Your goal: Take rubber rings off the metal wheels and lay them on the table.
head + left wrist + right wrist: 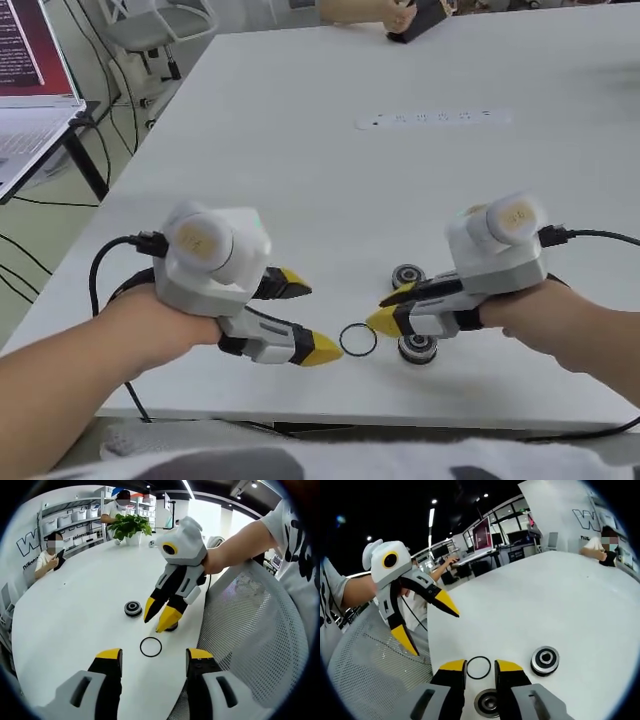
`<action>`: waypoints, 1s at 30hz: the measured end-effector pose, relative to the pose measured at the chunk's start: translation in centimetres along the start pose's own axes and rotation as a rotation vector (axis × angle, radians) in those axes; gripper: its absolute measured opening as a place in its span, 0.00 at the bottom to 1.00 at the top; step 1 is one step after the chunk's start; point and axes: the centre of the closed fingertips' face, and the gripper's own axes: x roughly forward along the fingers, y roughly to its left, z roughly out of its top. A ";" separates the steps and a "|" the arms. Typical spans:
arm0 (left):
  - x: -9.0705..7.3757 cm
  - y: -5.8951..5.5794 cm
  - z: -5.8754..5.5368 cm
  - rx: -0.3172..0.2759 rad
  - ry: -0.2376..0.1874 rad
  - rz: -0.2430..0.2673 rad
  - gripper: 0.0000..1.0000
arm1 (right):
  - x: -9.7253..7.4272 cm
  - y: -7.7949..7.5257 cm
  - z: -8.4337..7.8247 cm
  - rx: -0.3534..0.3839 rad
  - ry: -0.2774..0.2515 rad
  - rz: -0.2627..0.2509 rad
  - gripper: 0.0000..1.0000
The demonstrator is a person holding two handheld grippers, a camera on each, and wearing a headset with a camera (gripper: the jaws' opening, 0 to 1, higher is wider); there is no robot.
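Note:
A loose black rubber ring [358, 340] [151, 646] [478, 667] lies flat on the white table [330, 180], near its front edge. My left gripper [305, 317] is open just left of the ring, which sits ahead of its jaws. From the right, my right gripper [388, 308] [155, 622] points at the ring with its jaws slightly apart and nothing between them. One metal wheel [417, 348] [487, 702] rests on the table under the right gripper. A second wheel [408, 275] [133, 609] [545, 660] with a black outer band stands a little farther back.
A white power strip [435, 118] lies mid-table. A laptop [30, 60] sits on a side desk at the left, with a chair [150, 25] behind it. Someone's hands hold a dark object [415, 15] at the far edge. A potted plant [129, 526] stands on the table's far end.

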 end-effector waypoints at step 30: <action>3.9 -1.6 2.9 0.028 -0.007 -0.070 0.45 | -5.0 -1.1 -2.5 -0.072 0.034 -0.005 0.30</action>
